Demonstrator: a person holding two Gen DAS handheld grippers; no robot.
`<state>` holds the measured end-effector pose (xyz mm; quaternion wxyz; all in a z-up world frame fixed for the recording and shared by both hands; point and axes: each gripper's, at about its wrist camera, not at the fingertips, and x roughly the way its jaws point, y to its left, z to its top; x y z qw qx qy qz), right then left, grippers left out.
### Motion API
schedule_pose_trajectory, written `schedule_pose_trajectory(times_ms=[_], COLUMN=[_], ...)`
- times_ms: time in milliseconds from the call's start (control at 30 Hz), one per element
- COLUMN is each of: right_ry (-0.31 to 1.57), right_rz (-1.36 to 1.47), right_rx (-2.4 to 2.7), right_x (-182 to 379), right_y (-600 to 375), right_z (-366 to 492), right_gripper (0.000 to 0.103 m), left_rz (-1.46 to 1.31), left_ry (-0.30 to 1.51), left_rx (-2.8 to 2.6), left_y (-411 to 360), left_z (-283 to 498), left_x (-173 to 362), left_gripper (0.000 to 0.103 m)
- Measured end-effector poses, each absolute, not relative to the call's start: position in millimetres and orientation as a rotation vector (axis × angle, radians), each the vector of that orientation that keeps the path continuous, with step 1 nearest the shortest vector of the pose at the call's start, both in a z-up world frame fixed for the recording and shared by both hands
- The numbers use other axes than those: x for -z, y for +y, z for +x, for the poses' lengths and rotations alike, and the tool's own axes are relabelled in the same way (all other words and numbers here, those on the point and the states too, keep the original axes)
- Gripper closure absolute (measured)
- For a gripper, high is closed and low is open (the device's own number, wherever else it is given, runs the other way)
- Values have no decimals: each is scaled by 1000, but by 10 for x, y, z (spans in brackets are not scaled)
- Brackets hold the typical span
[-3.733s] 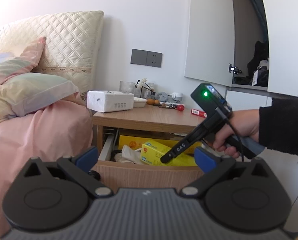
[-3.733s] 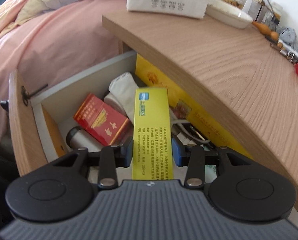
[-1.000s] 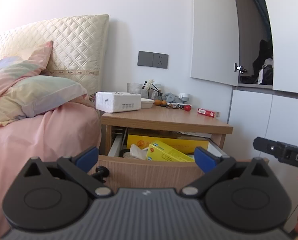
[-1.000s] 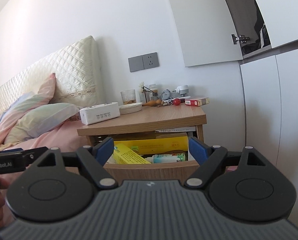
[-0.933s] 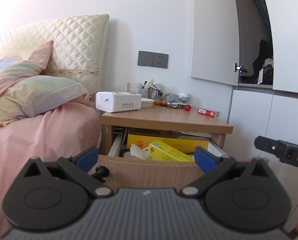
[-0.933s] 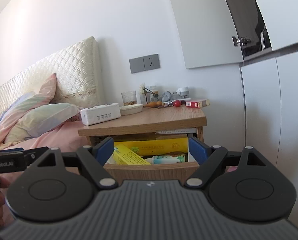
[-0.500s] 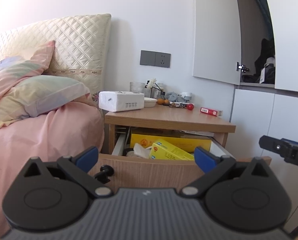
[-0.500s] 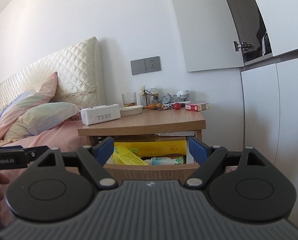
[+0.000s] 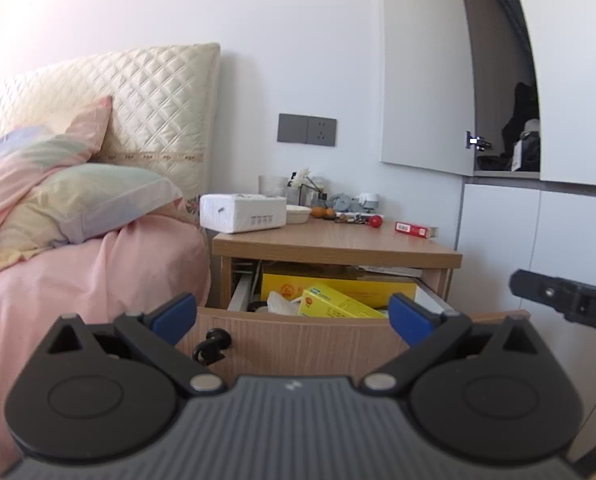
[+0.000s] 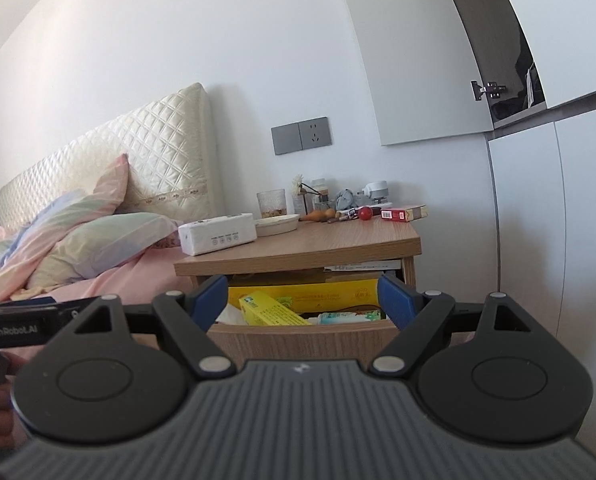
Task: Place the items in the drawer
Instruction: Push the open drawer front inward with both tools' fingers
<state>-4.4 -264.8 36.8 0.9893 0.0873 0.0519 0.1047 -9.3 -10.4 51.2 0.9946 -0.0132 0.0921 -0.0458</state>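
The wooden nightstand's drawer (image 9: 294,340) stands pulled open, also in the right wrist view (image 10: 298,338). Inside lie a narrow yellow box (image 9: 335,302) (image 10: 270,310), a large yellow box (image 9: 337,283) and a white tube (image 10: 347,316). A red box (image 9: 415,230) (image 10: 403,213) lies on the nightstand top (image 9: 333,242). My left gripper (image 9: 294,314) is open and empty, back from the drawer front. My right gripper (image 10: 301,294) is open and empty, also back from it.
A white tissue pack (image 9: 242,212), a bowl, a glass, a red ball (image 9: 375,221) and small clutter sit on the nightstand. The bed with pink cover (image 9: 78,280) is to the left. White cabinets (image 9: 537,240) stand to the right, one door ajar above.
Since 3.7 s ago my right gripper let go of the narrow yellow box in the drawer and pulled away. Both grippers have drawn back slightly over the last second.
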Motion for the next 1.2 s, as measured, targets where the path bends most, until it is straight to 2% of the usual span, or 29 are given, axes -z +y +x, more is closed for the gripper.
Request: schedule_pose_trajectory(times_ms=[833, 933, 1033, 1100, 1200], right_ry=[98, 101, 109, 116, 113], right_rz=[167, 163, 150, 144, 137], right_rx=[-242, -228, -217, -213, -214], right_x=[-86, -13, 55, 98, 150], right_y=[-2619, -2610, -2597, -2589, -2577], right_z=[90, 147, 210, 247, 270], right_gripper=[20, 20, 25, 34, 37], left_rz=[-51, -60, -44, -31, -29], left_ry=[137, 148, 146, 149, 157], left_rx=[78, 84, 83, 78, 79], left_y=[-102, -100, -112, -116, -108], left_z=[78, 151, 203, 243, 306], left_x=[-171, -105, -42, 6, 61], left_gripper=[0, 5, 9, 13, 22])
